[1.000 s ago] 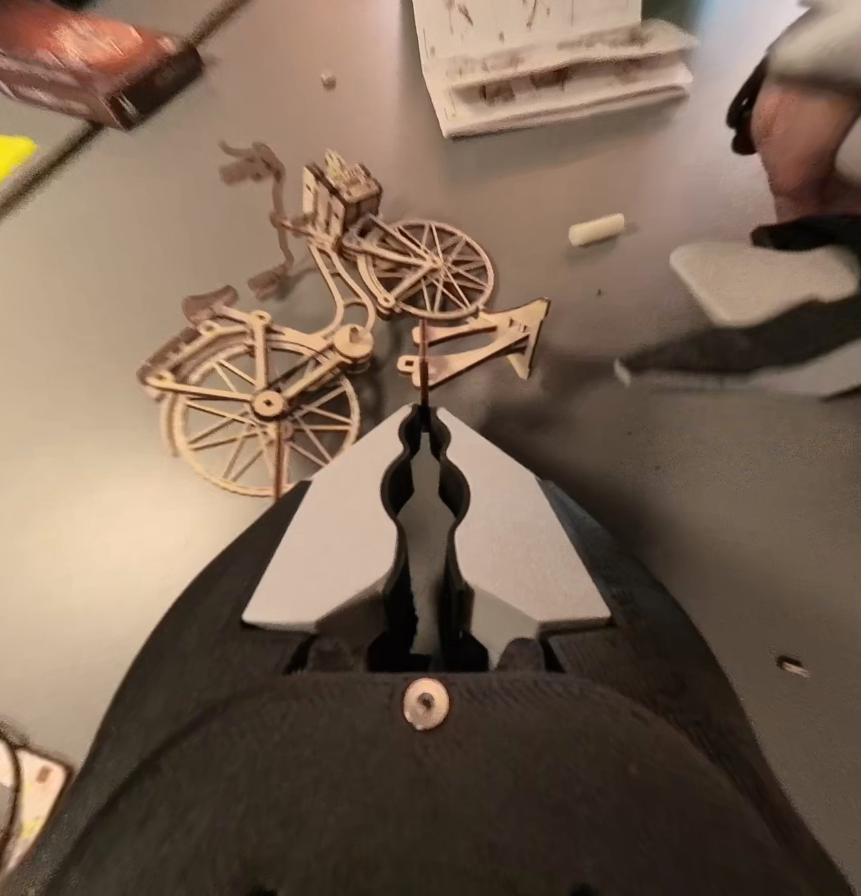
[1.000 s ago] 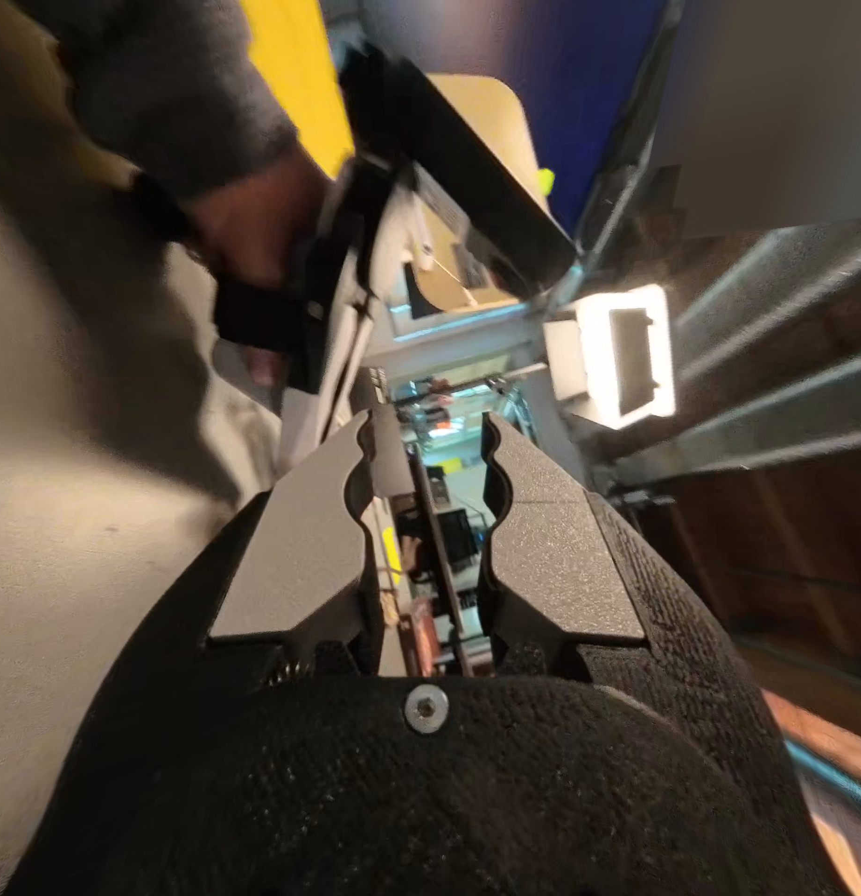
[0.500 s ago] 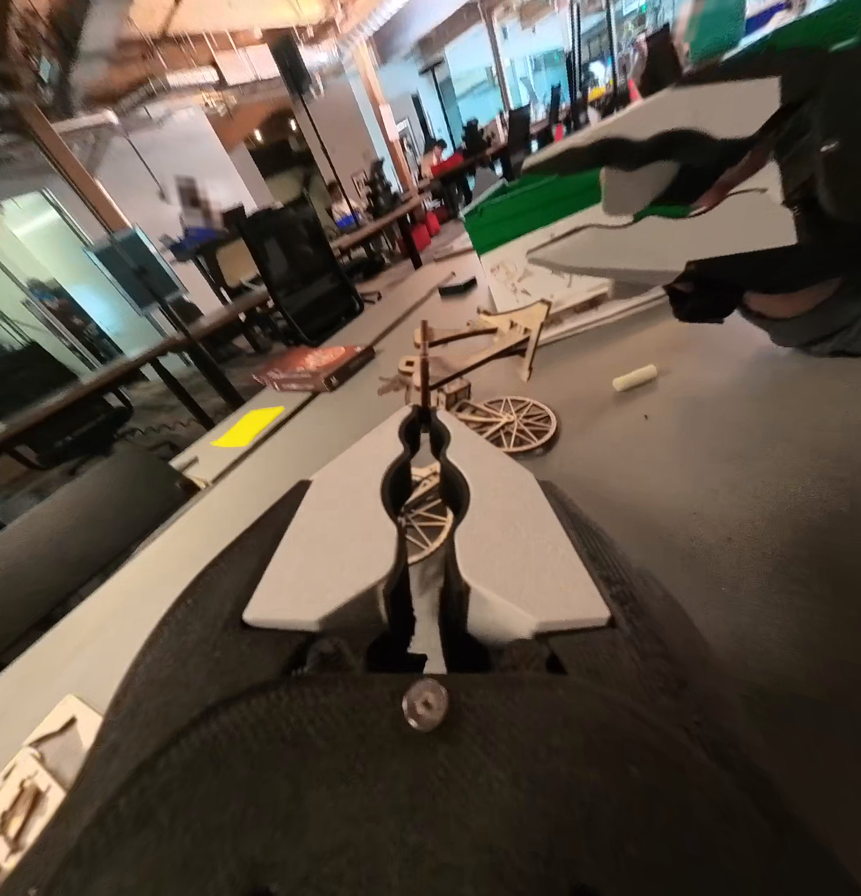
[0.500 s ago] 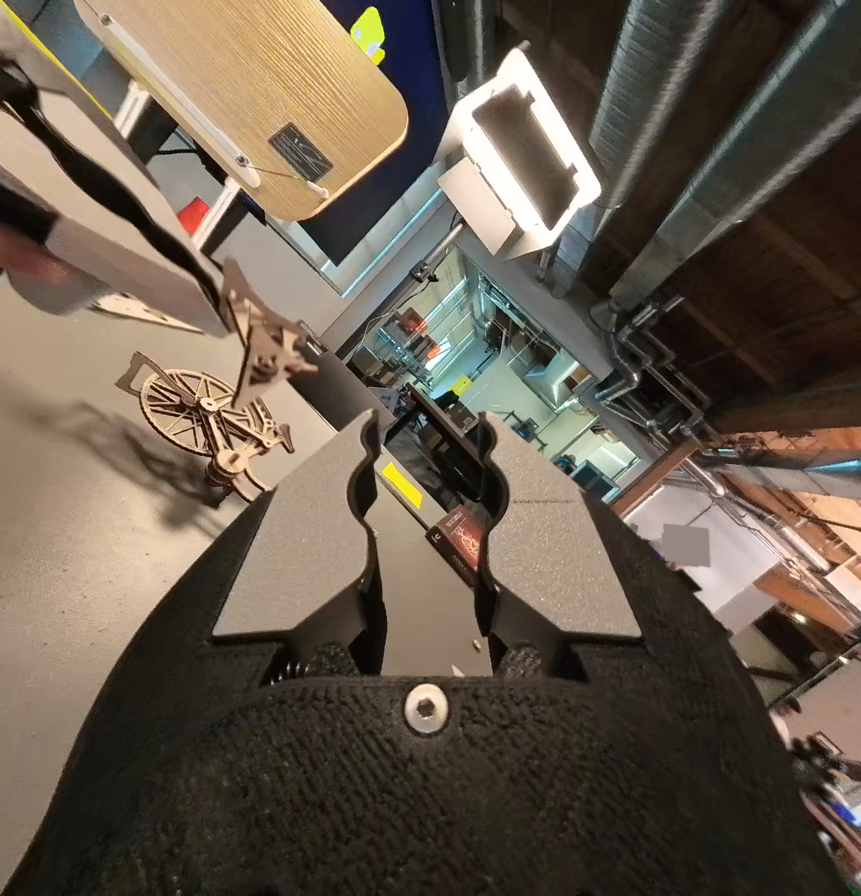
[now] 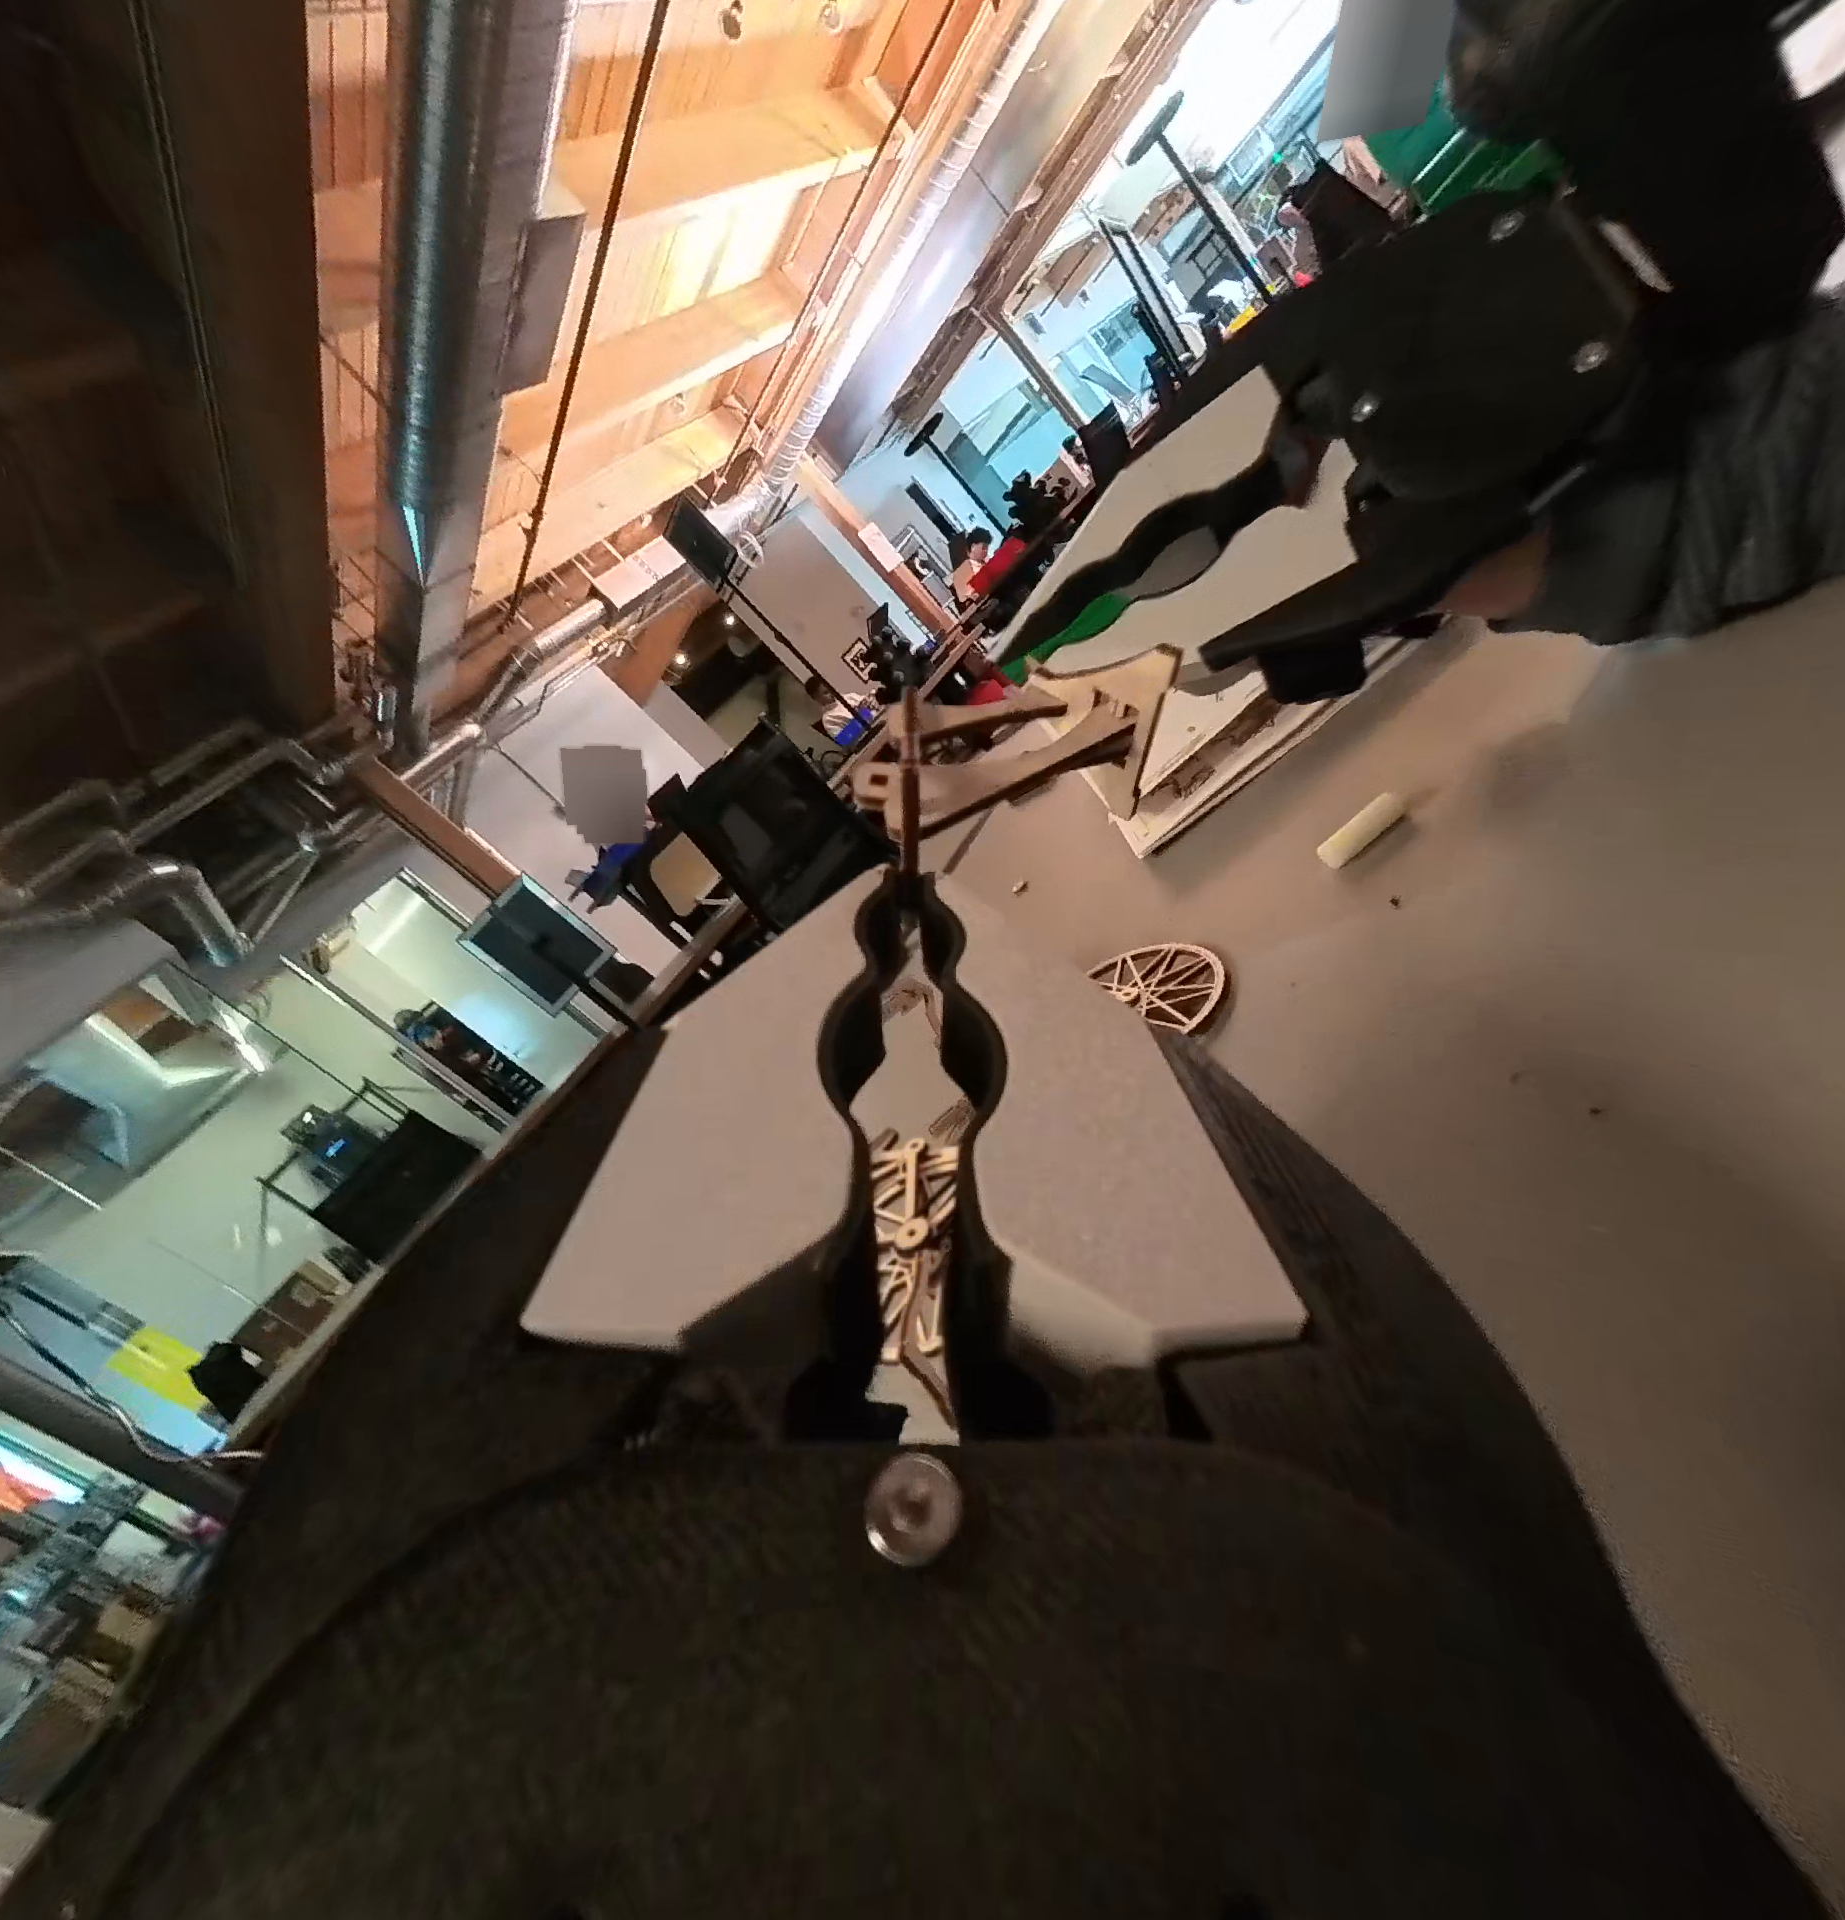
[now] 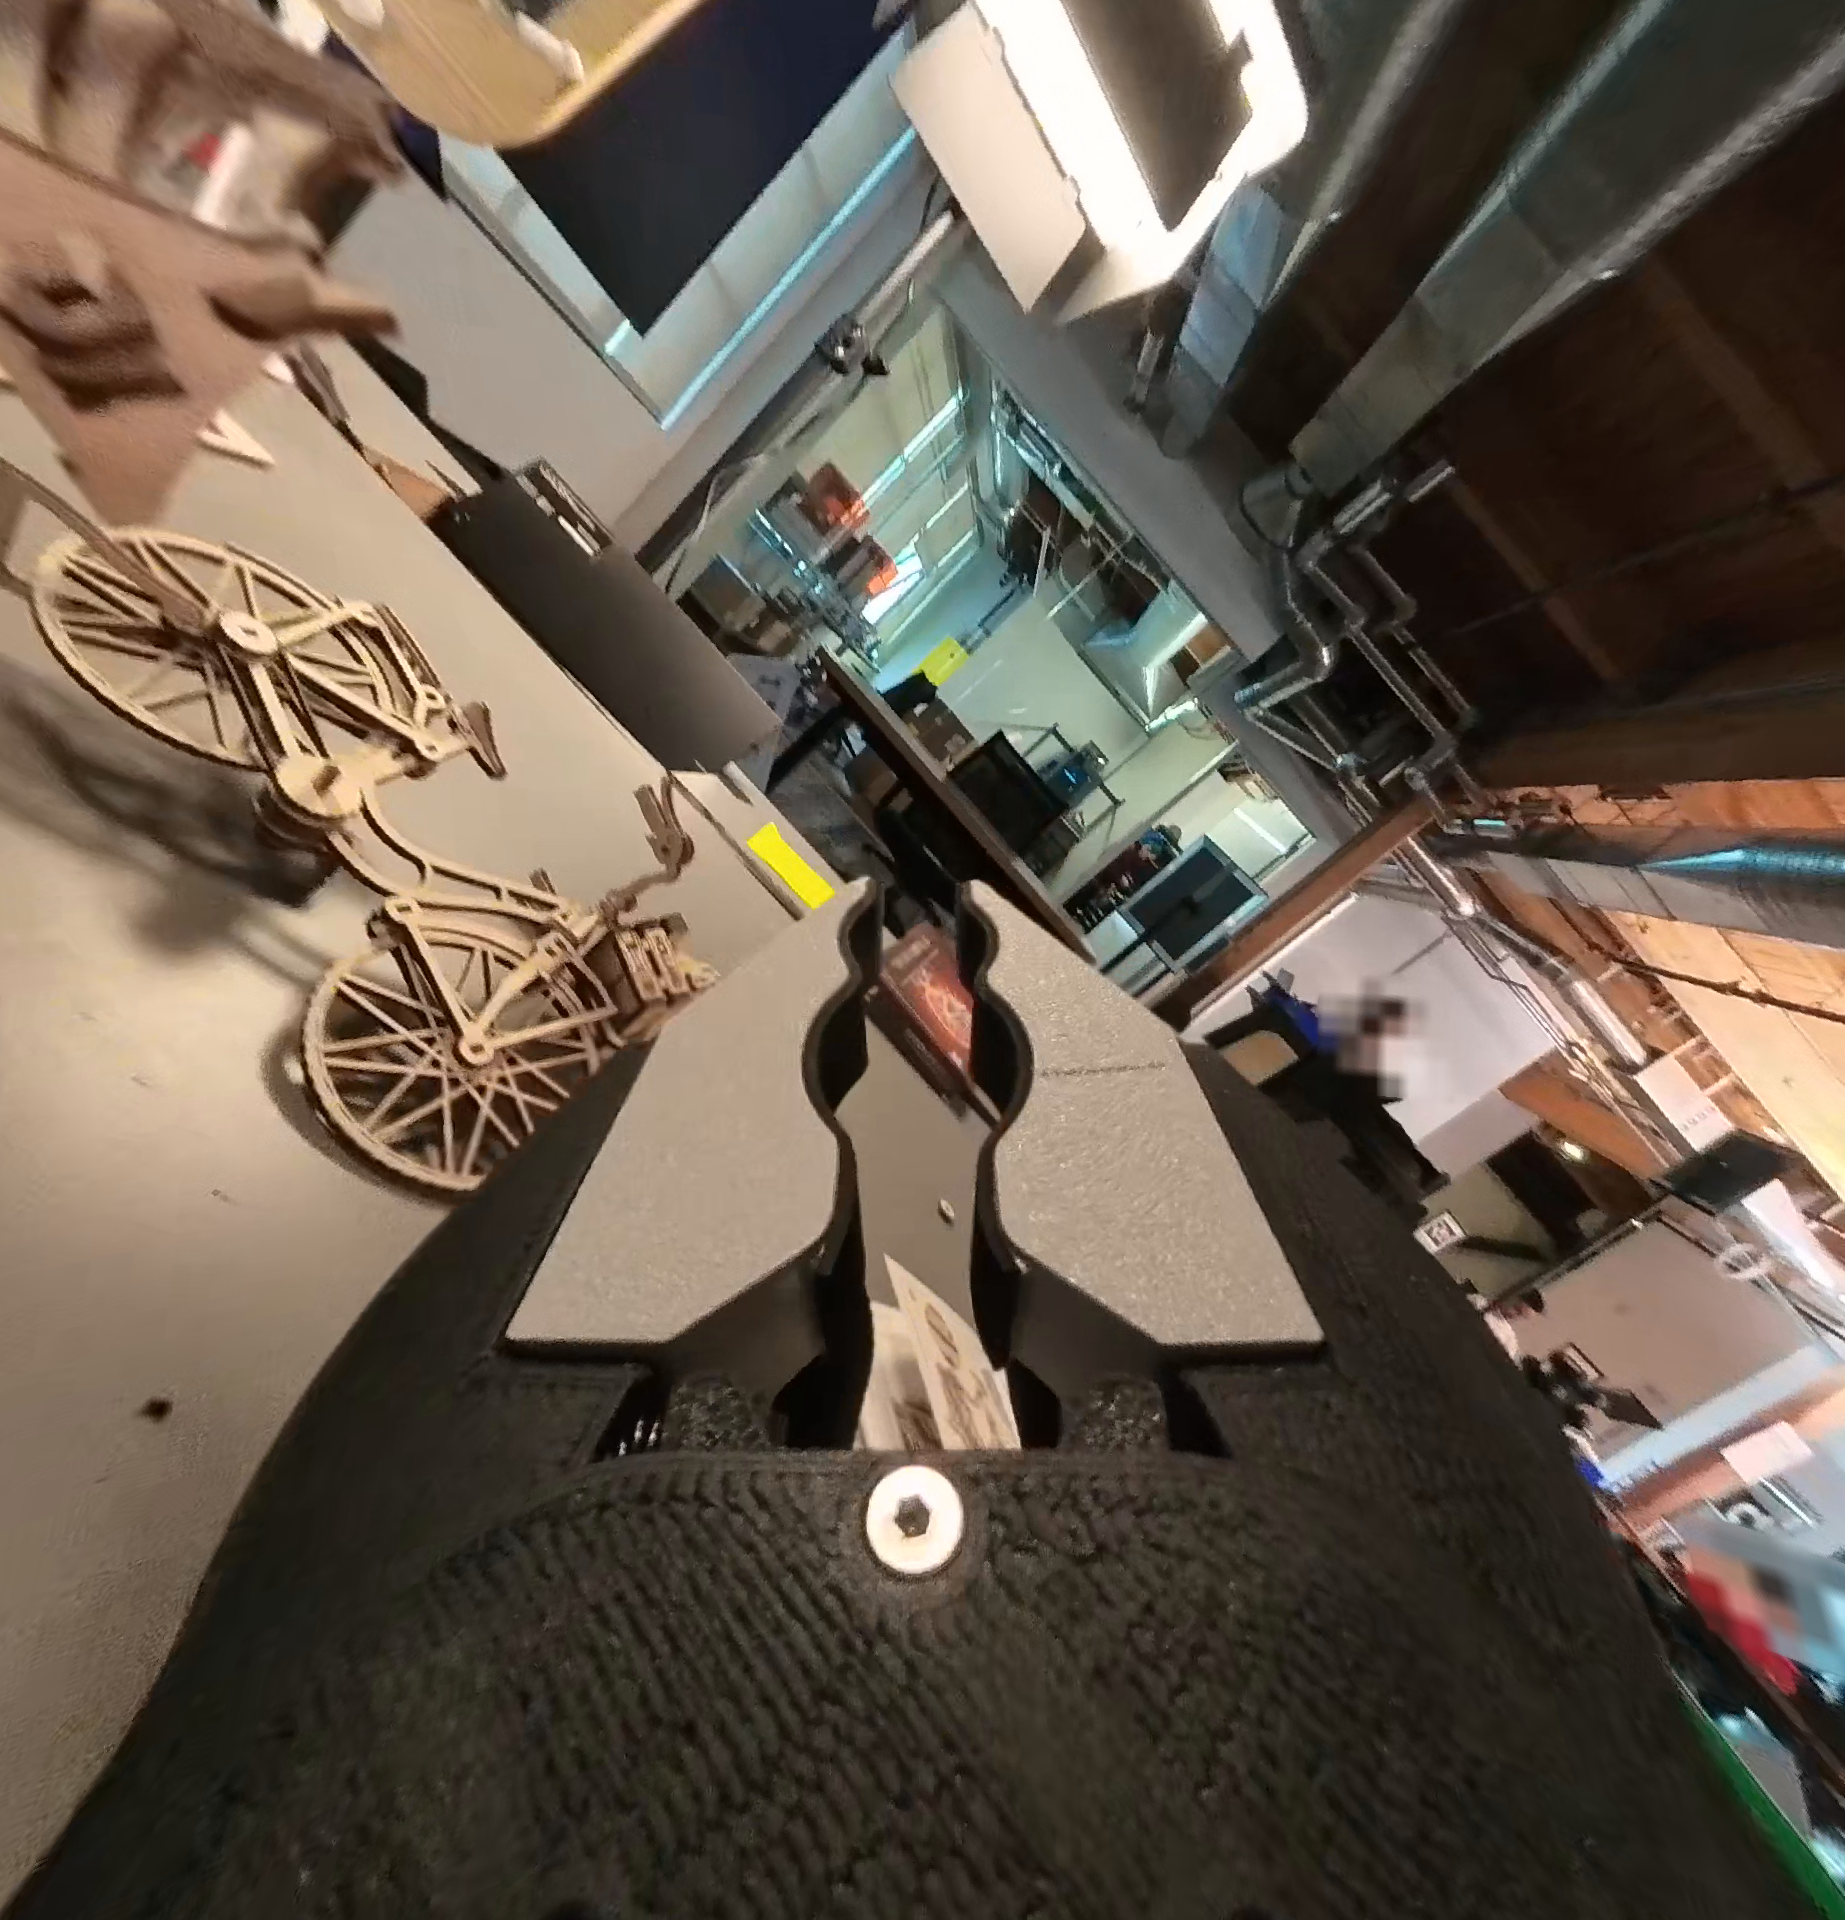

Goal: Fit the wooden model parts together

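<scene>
The left claw (image 5: 905, 883), pinched tight on the wooden frame piece (image 5: 1011, 743), had lifted it above the bicycle model (image 6: 378, 831) toward the empty, part-open right claw (image 6: 918, 904).

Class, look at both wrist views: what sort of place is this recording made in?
Probably an open-plan workshop or office: rows of long desks with monitors, exposed ceiling ducts, and a grey worktable bearing a wooden bicycle model.

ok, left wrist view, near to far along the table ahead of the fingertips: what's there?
Left gripper shut on the wooden frame piece → loose wooden wheel flat on the table → small white stick → stack of cut-out sheets → right gripper, open.
</scene>
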`<state>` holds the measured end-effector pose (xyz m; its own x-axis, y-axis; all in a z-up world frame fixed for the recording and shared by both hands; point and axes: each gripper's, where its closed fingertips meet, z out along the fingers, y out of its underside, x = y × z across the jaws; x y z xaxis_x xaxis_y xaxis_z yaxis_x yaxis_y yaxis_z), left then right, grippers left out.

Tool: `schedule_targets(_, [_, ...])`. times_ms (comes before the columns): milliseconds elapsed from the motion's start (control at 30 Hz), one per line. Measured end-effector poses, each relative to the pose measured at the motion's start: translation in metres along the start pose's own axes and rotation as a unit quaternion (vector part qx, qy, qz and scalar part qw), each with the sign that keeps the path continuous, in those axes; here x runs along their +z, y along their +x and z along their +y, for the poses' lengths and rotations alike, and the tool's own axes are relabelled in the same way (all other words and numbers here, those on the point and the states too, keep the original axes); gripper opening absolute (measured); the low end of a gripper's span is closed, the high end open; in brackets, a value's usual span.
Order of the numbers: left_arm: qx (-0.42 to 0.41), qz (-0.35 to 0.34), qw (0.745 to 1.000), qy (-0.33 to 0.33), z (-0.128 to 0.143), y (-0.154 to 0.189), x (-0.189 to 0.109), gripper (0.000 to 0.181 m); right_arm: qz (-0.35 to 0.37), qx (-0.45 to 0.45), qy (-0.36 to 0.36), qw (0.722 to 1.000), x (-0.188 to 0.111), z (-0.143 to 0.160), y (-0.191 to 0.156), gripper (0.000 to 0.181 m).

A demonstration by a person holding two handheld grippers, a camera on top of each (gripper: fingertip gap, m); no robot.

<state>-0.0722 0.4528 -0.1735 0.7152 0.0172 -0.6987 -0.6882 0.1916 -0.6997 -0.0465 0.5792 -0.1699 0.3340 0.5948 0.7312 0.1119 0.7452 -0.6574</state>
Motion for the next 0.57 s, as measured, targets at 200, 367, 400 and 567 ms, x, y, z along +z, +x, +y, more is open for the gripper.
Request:
schedule_targets(200, [0.057, 0.008, 0.998, 0.006, -0.005, 0.010, 0.000, 0.002, -0.004, 0.032, -0.012, 0.999, 0.001, 0.010, 0.005, 0.008])
schedule_targets(367, [0.168, 0.027, 0.985, 0.013, -0.012, 0.031, 0.001, 0.002, -0.010, 0.041, -0.018, 0.999, 0.002, 0.014, 0.004, 0.007])
schedule_targets(400, [0.194, 0.031, 0.980, 0.016, -0.014, 0.037, 0.001, 0.002, -0.011, 0.041, -0.019, 0.999, 0.002, 0.014, 0.003, 0.007])
schedule_targets(567, [0.293, 0.047, 0.955, 0.025, -0.019, 0.058, 0.000, 0.002, -0.018, 0.040, -0.023, 0.999, 0.003, 0.016, 0.001, 0.006])
